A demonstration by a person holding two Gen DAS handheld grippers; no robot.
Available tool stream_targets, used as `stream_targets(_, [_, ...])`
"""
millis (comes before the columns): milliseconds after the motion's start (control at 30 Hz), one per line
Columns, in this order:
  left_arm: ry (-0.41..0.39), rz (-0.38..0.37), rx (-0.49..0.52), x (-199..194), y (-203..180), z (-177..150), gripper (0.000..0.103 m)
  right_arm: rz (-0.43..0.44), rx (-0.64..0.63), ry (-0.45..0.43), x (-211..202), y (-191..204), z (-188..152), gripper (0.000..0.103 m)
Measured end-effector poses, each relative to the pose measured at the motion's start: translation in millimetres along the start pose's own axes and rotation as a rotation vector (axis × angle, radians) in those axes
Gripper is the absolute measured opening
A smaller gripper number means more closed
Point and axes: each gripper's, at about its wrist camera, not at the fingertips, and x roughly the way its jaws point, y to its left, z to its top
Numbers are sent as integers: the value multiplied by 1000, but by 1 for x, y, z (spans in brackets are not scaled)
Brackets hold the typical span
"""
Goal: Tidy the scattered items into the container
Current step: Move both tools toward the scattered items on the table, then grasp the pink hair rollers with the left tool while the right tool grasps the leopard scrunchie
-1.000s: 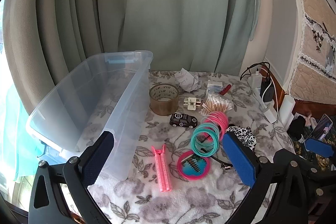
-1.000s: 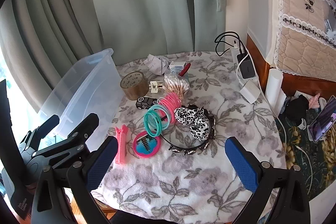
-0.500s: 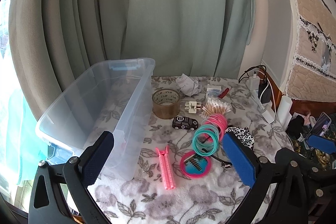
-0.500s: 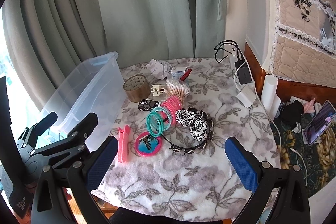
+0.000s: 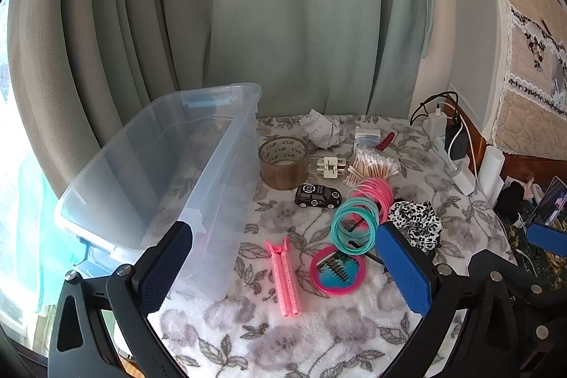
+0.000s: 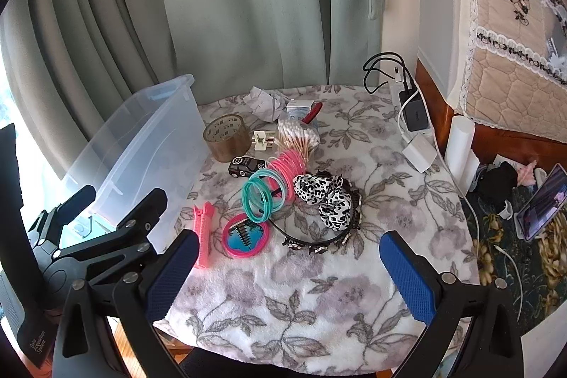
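A clear plastic bin stands empty at the table's left; it also shows in the right wrist view. Scattered beside it lie a tape roll, toy car, cotton swabs, teal and pink bangles, pink mirror, pink hair clip, leopard headband and crumpled paper. My left gripper is open and empty above the table's near edge. My right gripper is open and empty, short of the headband.
A power strip with chargers and cables lies along the table's right edge, with a white charger brick. Curtains hang behind the floral-covered table. A white roll and a phone sit off to the right.
Both grippers have risen and drawn back a little, so the table and bin look smaller and lower. Nothing on the table has moved.
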Motion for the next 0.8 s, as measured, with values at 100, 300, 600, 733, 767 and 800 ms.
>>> stream_targets(100, [51,-26,3,14,-2,-7,103,-1,-2,29,13,-5,-3,103])
stream_targets(300, [158,-62,16,42,-11,-31,103,-79,44,64,37,-36,-8,103])
stream_targets(600, [305,-26,57,90,-29,-61,103,-69,83,160,91,-63,-17,100])
stream_targets(733, [333,67,45,107,-19,-65,103,-75,91,164,112,-70,-13,93])
stream_targets(767, [335,69,39,110,-17,-65,103,-75,86,165,117,-70,-11,90])
stream_targets(800, [338,72,31,113,-15,-65,103,-71,79,168,122,-69,-8,89])
